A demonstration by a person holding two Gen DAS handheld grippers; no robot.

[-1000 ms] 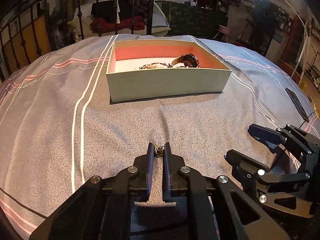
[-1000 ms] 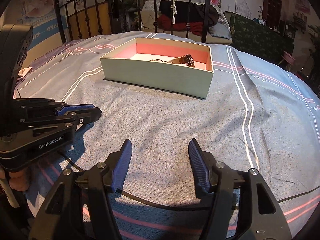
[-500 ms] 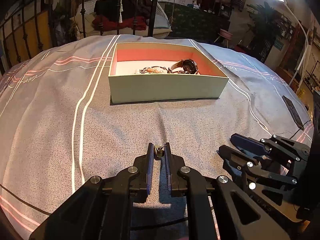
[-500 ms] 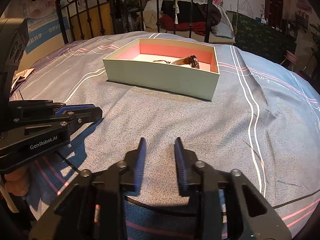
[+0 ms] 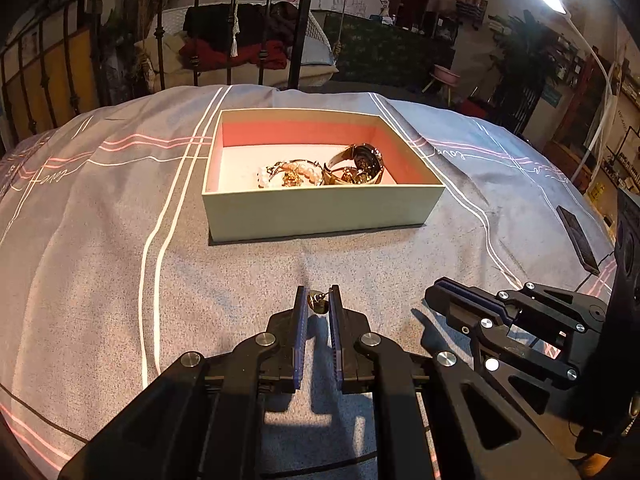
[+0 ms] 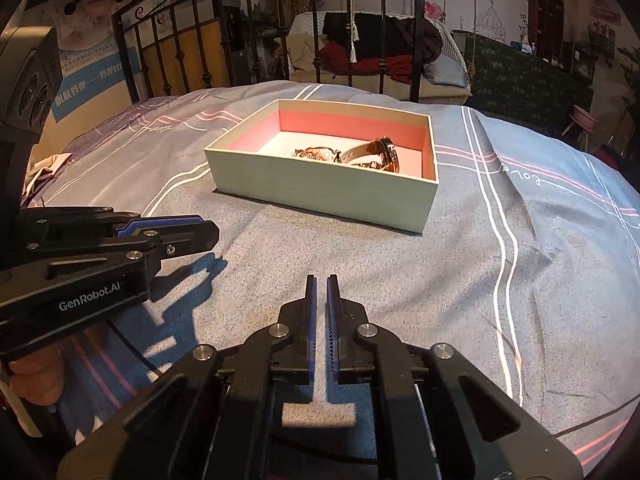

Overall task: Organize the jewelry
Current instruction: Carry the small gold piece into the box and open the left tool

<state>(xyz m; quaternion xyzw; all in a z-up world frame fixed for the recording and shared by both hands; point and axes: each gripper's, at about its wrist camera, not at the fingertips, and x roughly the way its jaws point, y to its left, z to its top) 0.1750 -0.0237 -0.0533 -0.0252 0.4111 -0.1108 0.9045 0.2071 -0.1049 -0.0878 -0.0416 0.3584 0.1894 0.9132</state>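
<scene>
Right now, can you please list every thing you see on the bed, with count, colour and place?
box: one, pale green outside and pink inside, open, on the bedspread ahead of both grippers
watch: one, dark face with light strap, inside the box at its right side
bracelets: a small heap, gold and pale, count unclear, inside the box left of the watch
earring: one small gold piece, between the left gripper's fingertips
bedspread: one, grey with white and pink lines, under everything
dark flat object: one, black, at the right edge of the bed
left gripper: black with blue pads, shut on the earring
right gripper: black with blue pads, shut, empty
</scene>
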